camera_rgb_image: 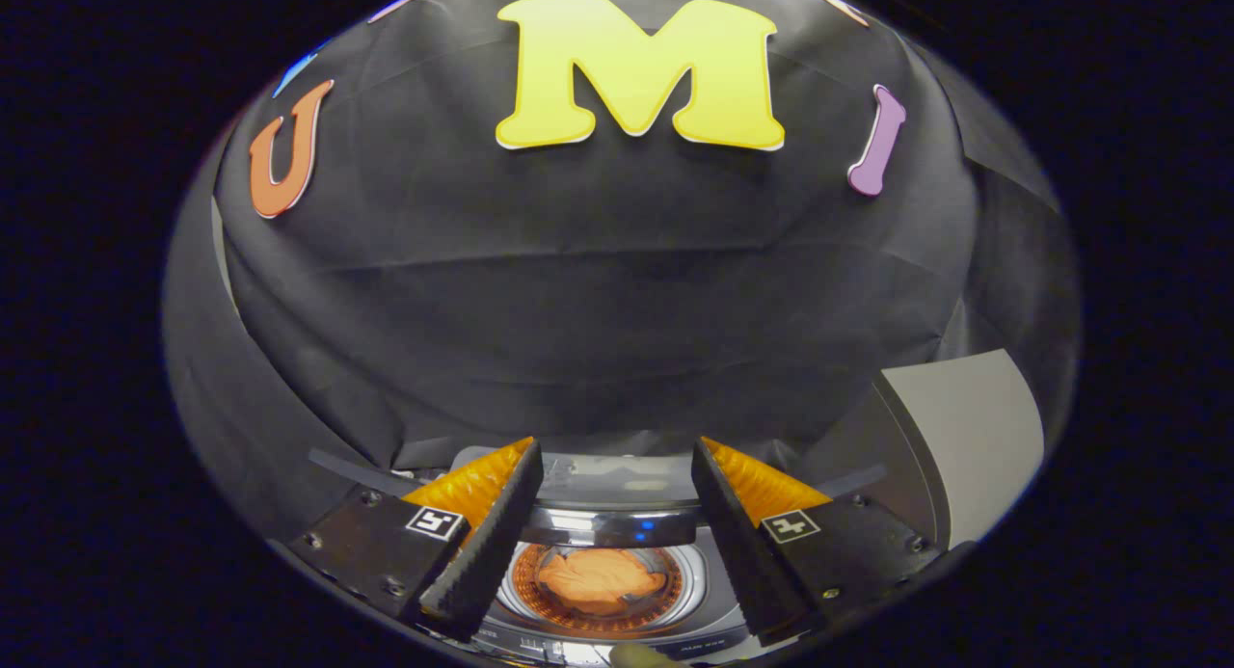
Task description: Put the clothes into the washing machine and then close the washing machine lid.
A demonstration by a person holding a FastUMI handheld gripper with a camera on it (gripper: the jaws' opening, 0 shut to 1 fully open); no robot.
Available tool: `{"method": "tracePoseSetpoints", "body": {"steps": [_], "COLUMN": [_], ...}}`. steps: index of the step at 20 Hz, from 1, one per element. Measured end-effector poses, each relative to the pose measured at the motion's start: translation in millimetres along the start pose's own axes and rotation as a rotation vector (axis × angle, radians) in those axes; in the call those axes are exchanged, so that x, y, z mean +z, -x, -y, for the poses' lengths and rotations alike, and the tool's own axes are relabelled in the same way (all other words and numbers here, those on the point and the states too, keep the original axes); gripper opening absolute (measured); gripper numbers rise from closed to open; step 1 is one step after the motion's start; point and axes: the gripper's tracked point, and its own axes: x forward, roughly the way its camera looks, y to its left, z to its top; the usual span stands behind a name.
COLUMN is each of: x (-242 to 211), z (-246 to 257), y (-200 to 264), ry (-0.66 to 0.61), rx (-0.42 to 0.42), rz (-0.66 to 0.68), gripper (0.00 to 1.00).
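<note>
A small top-loading washing machine (pixel 617 618) stands below and between my fingers. Its round drum is uncovered, and an orange piece of clothing (pixel 600 578) lies bunched inside it. The lid (pixel 609 490) stands raised at the back of the drum, its shiny front edge just beyond the opening. My gripper (pixel 614 456) hangs above the machine, open, with nothing between its fingers (pixel 482 543). The clothing shows in the gap between them, well below the tips.
The black cloth wall rises right behind the machine. A grey slanted panel (pixel 969 437) stands to the right of the machine, beyond the right finger. A pale rounded thing (pixel 641 656) peeks in at the machine's near edge.
</note>
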Motion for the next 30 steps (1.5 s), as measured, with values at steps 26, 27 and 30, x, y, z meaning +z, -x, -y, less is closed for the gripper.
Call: {"method": "tracePoseSetpoints", "body": {"steps": [26,27,30], "x": [-82,-83,-89], "z": [3,4,6], "y": [40,42,49], "ry": [0.054,0.059,0.057], "rx": [0.055,0.056,0.063], "rz": [-0.122,-0.123,-0.140], "gripper": [0.97,0.97,0.97]}}
